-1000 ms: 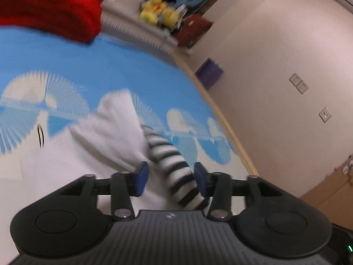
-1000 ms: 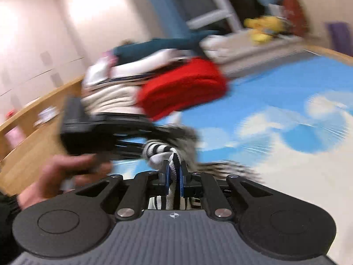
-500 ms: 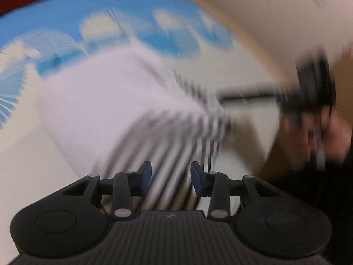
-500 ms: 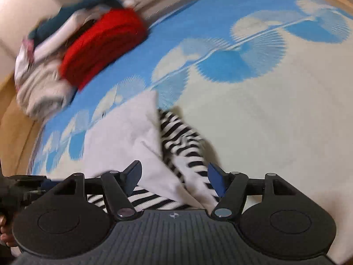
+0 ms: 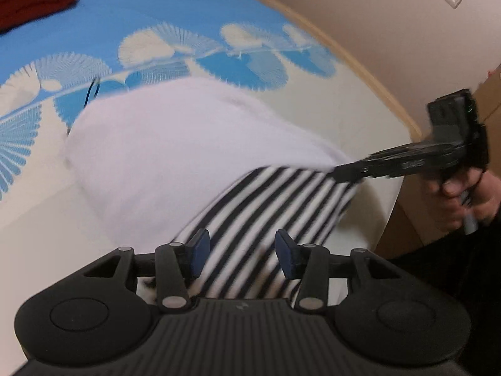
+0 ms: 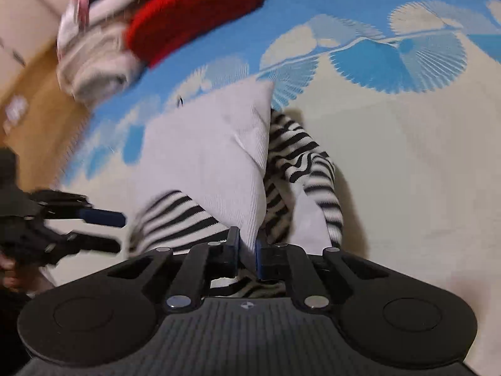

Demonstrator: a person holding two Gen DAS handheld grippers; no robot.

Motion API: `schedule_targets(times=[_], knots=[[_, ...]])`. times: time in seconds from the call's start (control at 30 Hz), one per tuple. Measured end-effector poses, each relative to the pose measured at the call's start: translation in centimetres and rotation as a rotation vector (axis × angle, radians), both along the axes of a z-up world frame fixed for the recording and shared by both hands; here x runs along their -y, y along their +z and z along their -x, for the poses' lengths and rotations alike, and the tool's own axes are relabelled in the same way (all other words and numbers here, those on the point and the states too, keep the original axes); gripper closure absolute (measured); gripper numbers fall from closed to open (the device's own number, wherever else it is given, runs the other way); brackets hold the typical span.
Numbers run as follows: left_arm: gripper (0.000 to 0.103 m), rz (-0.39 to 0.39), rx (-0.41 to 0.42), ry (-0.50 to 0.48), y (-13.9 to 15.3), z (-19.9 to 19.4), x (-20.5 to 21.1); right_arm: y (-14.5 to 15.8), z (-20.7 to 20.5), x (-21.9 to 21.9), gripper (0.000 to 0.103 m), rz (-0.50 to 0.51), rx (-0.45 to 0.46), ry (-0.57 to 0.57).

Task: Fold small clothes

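A small white top (image 5: 175, 144) with black-and-white striped sleeves (image 5: 266, 206) lies on the bed. My left gripper (image 5: 242, 250) hovers low over one striped sleeve. Its jaws are opening, the stripes lie between the blue pads (image 5: 197, 247), and the pads stand apart from the cloth. In the right wrist view the white top (image 6: 213, 156) is folded over a crumpled striped sleeve (image 6: 313, 169). My right gripper (image 6: 247, 252) is closing, its pads pinching a fold of white cloth. The right gripper (image 5: 339, 174) meets the top's edge in the left view. The left gripper (image 6: 120, 232) shows at the left.
A blue-and-cream patterned bedspread (image 5: 156, 6) covers the bed. A red knit (image 6: 194, 12) and a pile of other clothes (image 6: 94, 62) sit at its far end. A wooden bed edge (image 5: 360, 72) runs along a plain wall. A hand (image 5: 460, 194) grips the right gripper's handle.
Both grippers came down and tilted toward the bed. The top, held up before, now lies spread. The right gripper let the striped sleeve go, opened wide, then shut on the white fold.
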State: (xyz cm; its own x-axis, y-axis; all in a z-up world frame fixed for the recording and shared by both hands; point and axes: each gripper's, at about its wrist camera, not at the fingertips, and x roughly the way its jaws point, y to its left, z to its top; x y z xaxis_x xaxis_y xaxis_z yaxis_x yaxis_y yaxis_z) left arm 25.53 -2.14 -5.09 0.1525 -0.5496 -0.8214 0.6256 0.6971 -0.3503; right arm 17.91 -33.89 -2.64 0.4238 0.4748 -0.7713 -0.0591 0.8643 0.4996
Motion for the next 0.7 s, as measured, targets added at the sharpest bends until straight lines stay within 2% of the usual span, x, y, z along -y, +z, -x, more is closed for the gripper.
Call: schedule_targets(times=[0.07, 0.13, 0.2, 0.23, 0.3, 0.4, 0.43, 0.5, 0.57, 0.6, 0.63, 0.7], knots=[[0.055, -0.126, -0.017, -0.074, -2.4, 0.7, 1.5, -0.5, 0.9, 1.0, 0.094, 0.000, -0.064, -0.015], [0.057, -0.234, 0.013, -0.175, -4.6, 2.0, 3.0, -2.4, 1.2, 0.9, 0.094, 0.066, -0.159, -0.011], [0.056, -0.244, 0.047, -0.206, -4.3, 2.4, 3.0, -4.3, 1.1, 0.3, 0.092, 0.126, -0.235, 0.002], [0.056, -0.219, 0.034, -0.179, -3.7, 1.9, 2.4, -4.7, 0.9, -0.2, 0.091, 0.148, -0.244, 0.016], [0.055, -0.149, 0.064, -0.100, -1.9, 0.6, 0.5, -3.6, 0.6, -1.1, 0.084, 0.184, -0.194, 0.046], [0.053, -0.024, 0.119, 0.098, 0.3, -1.7, -3.2, -0.2, 0.1, -1.4, 0.070, 0.191, -0.032, 0.026], [0.053, 0.009, 0.121, 0.173, 0.6, -2.7, -4.0, 0.9, 0.1, -1.7, 0.058, 0.209, 0.045, 0.012], [0.055, 0.066, 0.124, 0.295, 0.6, -4.0, -5.0, 1.6, -0.3, -2.5, 0.056, 0.195, 0.127, 0.010], [0.057, 0.053, 0.143, 0.326, -0.4, -5.1, -4.3, 0.6, -1.0, -3.8, 0.060, 0.147, 0.132, 0.065], [0.063, 0.020, 0.157, 0.329, -1.0, -5.7, -3.1, -0.3, -1.1, -4.7, 0.061, 0.171, 0.111, 0.108], [0.067, -0.003, 0.164, 0.335, -1.9, -6.3, -2.1, -1.9, -1.4, -6.0, 0.062, 0.250, 0.065, 0.161], [0.071, -0.048, 0.126, 0.378, -4.4, -8.2, -1.0, -4.9, -1.5, -7.0, 0.062, 0.385, -0.046, 0.210]])
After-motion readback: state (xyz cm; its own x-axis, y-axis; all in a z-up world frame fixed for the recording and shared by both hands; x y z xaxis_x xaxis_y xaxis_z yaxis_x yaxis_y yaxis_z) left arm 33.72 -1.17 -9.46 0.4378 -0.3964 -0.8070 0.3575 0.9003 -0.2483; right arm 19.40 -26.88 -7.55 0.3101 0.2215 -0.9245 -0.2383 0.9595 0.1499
